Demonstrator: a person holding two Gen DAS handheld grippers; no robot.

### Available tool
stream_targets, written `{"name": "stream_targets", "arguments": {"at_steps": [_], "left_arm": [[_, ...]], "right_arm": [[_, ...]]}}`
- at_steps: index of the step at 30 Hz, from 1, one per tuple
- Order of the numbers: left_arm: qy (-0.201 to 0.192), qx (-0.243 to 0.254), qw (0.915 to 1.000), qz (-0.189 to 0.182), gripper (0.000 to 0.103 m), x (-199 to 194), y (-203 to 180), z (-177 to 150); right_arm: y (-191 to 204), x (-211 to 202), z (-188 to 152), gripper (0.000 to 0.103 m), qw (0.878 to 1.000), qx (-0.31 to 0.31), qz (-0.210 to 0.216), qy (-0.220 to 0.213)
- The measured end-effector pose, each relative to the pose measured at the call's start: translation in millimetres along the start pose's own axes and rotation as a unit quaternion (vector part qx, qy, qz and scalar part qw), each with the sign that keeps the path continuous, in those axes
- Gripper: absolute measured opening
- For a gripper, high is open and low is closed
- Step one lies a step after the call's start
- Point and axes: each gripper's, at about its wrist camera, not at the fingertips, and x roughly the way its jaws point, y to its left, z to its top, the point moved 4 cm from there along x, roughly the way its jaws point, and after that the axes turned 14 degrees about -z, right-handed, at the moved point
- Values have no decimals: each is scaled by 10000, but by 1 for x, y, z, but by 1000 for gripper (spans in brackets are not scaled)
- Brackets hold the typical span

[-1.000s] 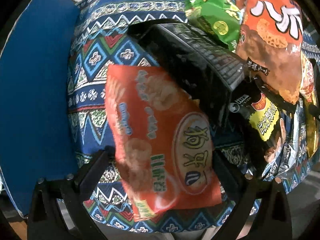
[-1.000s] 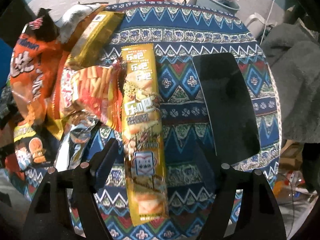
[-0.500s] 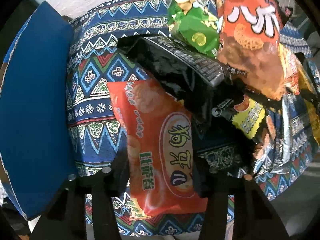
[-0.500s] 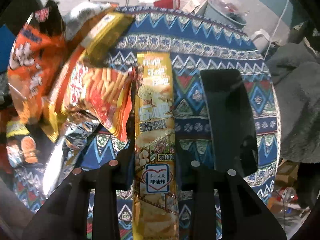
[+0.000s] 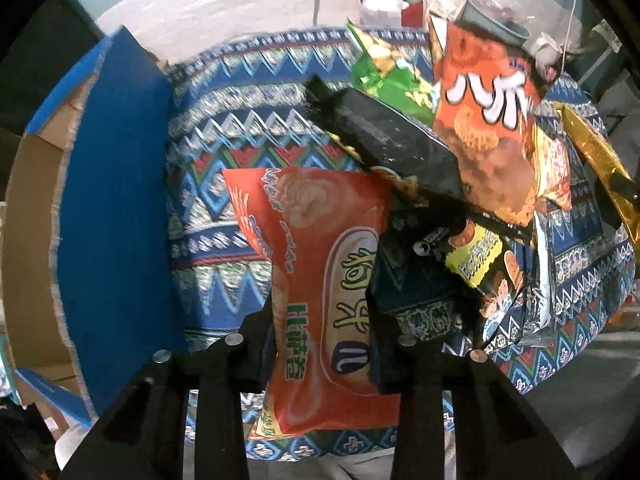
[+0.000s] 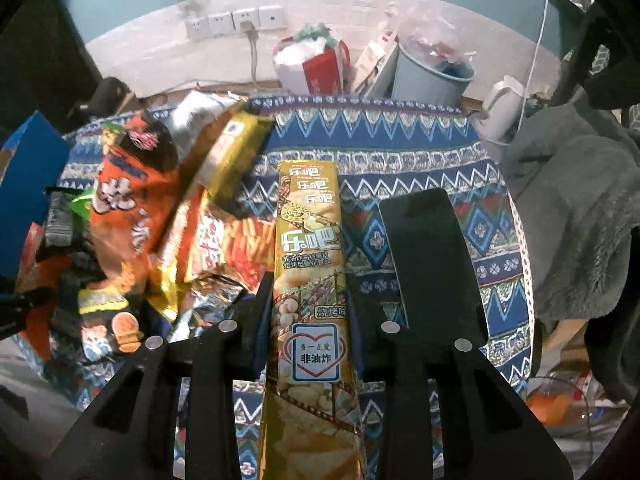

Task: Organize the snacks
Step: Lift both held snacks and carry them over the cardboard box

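A round table under a patterned blue cloth [image 6: 400, 148] carries a snack-bag heap [image 6: 132, 220] and a black tray [image 6: 432, 264]

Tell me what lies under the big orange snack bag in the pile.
The big orange snack bag overlaps the black packet and a green bag; a red-orange pack pokes out beside it. Whatever sits directly beneath it is covered.
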Motion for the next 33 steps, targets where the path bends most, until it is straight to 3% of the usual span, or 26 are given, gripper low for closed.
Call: {"name": "stream_targets", "arguments": {"at_steps": [10,33], "left_arm": [[-625,175,9976,235,36,-79,6,7],[-1557,196,9875,157,36,-149,38,29]], "right_arm": [[16,-33,10,30,9992,-87,95,-386],[96,-105,58,30,9892,-482,812,-1117]]}}
